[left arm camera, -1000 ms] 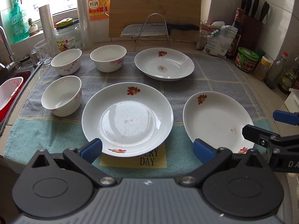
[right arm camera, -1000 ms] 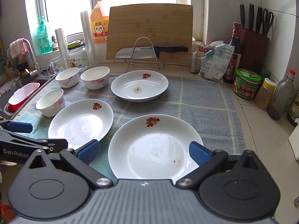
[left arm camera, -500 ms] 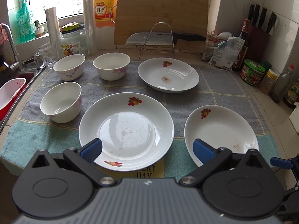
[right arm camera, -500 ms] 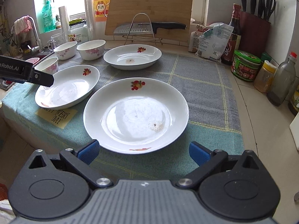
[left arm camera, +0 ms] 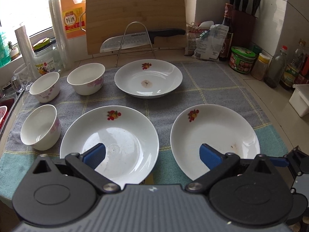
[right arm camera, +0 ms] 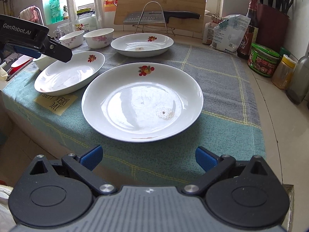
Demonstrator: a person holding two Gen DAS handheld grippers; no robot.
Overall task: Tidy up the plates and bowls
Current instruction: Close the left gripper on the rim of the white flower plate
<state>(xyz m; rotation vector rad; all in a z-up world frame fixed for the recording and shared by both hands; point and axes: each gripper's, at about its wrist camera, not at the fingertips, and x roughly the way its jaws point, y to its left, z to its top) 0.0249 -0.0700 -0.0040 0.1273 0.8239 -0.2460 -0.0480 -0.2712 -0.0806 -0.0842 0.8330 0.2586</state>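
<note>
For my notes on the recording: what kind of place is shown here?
Most likely a home kitchen counter: a knife block against the tiled wall, a cutting board with a kitchen knife, and a sink edge beside the towel.

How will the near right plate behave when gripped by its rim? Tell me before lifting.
The near right plate looks glazed and glossy, so it is probably slippery between the jaws. It seems rigid ceramic, likely chipping if knocked. Wide and shallow, it may tilt when held by one edge.

"GenRobot.AI" on the left hand-held gripper (right arm camera: 38,44); "料酒" on the orange jug (left arm camera: 73,15); "SUPOR" on the knife (right arm camera: 160,17).
</note>
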